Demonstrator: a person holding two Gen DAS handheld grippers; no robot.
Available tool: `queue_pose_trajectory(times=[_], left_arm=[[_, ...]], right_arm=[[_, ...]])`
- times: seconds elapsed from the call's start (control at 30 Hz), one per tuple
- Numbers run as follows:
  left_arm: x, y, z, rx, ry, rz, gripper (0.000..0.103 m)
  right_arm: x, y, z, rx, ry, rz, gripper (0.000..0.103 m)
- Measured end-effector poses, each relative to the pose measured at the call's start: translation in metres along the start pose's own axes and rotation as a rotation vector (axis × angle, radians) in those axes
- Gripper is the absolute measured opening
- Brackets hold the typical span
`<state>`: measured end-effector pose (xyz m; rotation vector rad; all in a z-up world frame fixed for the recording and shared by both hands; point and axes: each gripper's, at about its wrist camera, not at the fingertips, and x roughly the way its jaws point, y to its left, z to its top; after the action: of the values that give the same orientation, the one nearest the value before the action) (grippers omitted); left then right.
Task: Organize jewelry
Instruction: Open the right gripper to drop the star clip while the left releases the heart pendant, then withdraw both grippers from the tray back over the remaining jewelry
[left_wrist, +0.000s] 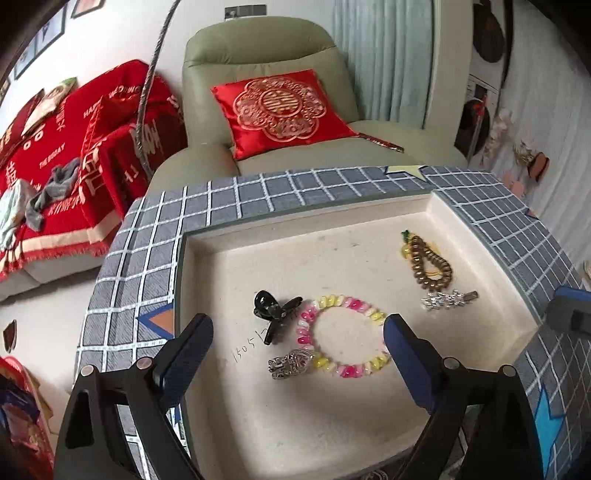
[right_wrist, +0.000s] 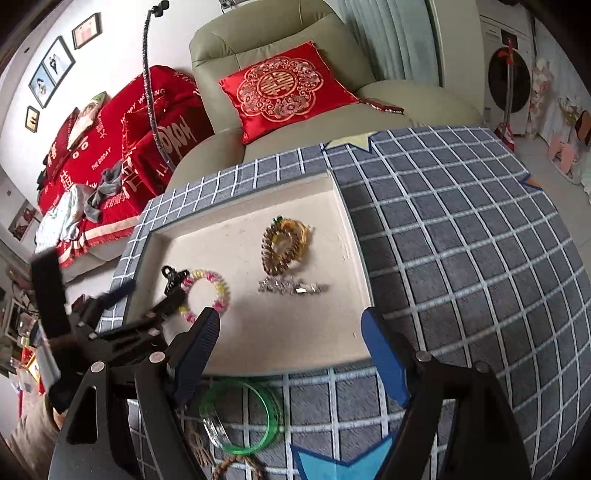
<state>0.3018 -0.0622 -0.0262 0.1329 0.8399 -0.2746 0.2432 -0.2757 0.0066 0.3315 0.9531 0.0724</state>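
Left gripper: jaws apart, empty, above the pink bracelet.
Right gripper: spread, empty (green bangle lies outside the tray).
Risk: hair clip and silver charm touch the bracelet; likely snag.
Far: brown beads apart.

Left hand-held gripper and right hand-held gripper both gape wide, empty

A pink-and-yellow bead bracelet, black hair claw, two silver clips, and a brown bead bracelet lie flat in a cream tray, while a green bangle rests outside it.
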Motion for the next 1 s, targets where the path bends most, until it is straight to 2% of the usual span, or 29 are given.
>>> queue_pose_trajectory(times=[0.07,0.13,0.17,0.2,0.4,0.67,0.8,1.0], left_arm=[[-0.005,0.000,0.000,0.005,-0.002,0.004,0.103],[-0.013,0.001,-0.002,0.007,-0.020,0.013,0.103],[-0.017,0.002,-0.003,0.008,-0.028,0.015,0.103],[-0.022,0.003,-0.005,0.009,-0.034,0.018,0.103],[-0.055,0.011,-0.017,-0.004,-0.057,0.003,0.103],[-0.087,0.012,-0.054,-0.043,-0.028,-0.014,0.103],[-0.087,0.011,-0.078,-0.075,0.023,-0.022,0.103],[-0.081,0.000,-0.104,-0.066,0.092,-0.041,0.103]], right_arm=[[-0.002,-0.003,-0.004,0.004,0.002,-0.003,0.085],[-0.004,-0.006,-0.007,0.010,0.003,0.001,0.094],[-0.006,-0.007,-0.009,0.013,-0.002,0.010,0.102],[-0.011,-0.007,-0.012,0.016,-0.021,0.022,0.103],[-0.033,-0.009,-0.024,0.061,-0.094,0.068,0.103],[-0.042,-0.005,-0.041,0.040,-0.028,0.029,0.103],[-0.037,-0.004,-0.054,0.034,0.010,0.019,0.103],[-0.022,-0.003,-0.071,0.018,0.091,-0.014,0.103]])
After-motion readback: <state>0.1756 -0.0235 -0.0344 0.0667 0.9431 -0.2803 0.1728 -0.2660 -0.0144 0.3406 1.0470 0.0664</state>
